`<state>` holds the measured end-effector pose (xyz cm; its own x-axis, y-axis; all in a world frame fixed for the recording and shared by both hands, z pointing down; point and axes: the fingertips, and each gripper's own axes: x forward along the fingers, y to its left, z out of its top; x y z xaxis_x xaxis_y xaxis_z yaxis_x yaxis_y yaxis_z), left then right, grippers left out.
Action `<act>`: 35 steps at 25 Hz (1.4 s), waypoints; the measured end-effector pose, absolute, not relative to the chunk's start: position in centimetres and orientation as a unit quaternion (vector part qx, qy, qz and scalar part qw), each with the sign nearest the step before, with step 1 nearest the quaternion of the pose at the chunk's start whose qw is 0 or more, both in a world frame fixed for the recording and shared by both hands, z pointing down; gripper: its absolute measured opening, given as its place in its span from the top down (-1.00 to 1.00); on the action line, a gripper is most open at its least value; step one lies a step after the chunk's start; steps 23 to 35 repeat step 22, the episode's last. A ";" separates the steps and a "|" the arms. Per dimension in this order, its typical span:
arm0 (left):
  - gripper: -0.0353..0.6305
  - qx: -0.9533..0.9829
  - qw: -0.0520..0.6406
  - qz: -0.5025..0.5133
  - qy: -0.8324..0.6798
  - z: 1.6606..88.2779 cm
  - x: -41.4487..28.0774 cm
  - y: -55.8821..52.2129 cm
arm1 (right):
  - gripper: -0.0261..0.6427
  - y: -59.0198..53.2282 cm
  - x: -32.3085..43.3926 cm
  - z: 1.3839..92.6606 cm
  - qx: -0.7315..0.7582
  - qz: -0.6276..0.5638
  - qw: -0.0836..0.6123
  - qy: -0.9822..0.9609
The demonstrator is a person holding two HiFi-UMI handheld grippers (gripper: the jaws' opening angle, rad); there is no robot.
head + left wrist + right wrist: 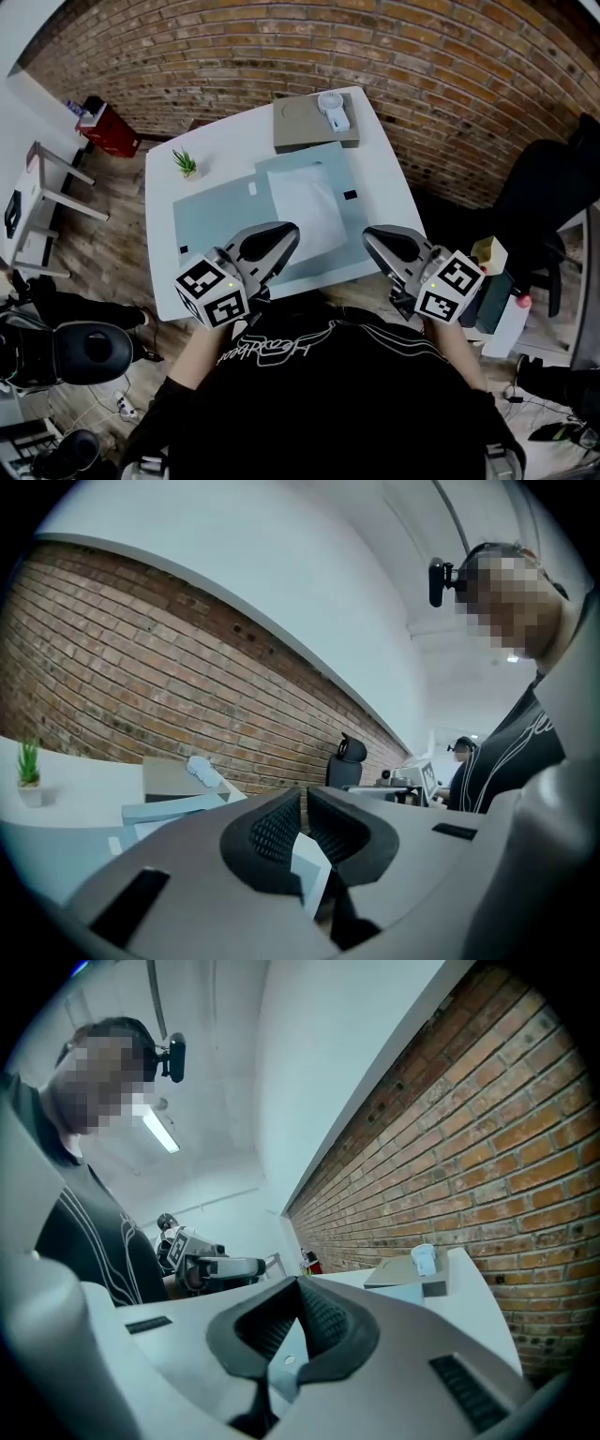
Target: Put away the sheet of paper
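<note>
In front of a brick wall [281, 37], white table [225, 141], mostly under a blue-grey mat [211, 220]. Flat on the mat's right half, the sheet of paper [305, 202], held by neither gripper. At the table's far edge, grey box [298, 127]. Over the near edge, left gripper [292, 231]: jaws closed tip to tip, gripping nothing. Alongside, right gripper [369, 234]: jaws likewise pressed together, empty. Near the far left corner, small potted plant [185, 164]. On top of the box, small white device [333, 111].
</note>
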<state>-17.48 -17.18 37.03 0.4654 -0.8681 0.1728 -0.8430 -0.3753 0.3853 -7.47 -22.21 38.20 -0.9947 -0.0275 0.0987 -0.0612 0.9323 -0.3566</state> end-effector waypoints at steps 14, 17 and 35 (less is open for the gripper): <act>0.76 0.809 0.228 -0.002 -0.542 39.3 -18.1 -17.2 | 0.92 -21.9 -7.1 40.1 0.034 0.203 0.065 -0.976; 0.76 0.810 0.227 0.004 -0.541 39.4 -18.0 -17.3 | 0.92 -22.0 -7.0 40.1 0.037 0.203 0.064 -0.976; 0.76 0.809 0.224 0.020 -0.543 39.6 -17.9 -17.2 | 0.92 -22.0 -7.1 40.0 0.036 0.201 0.066 -0.977</act>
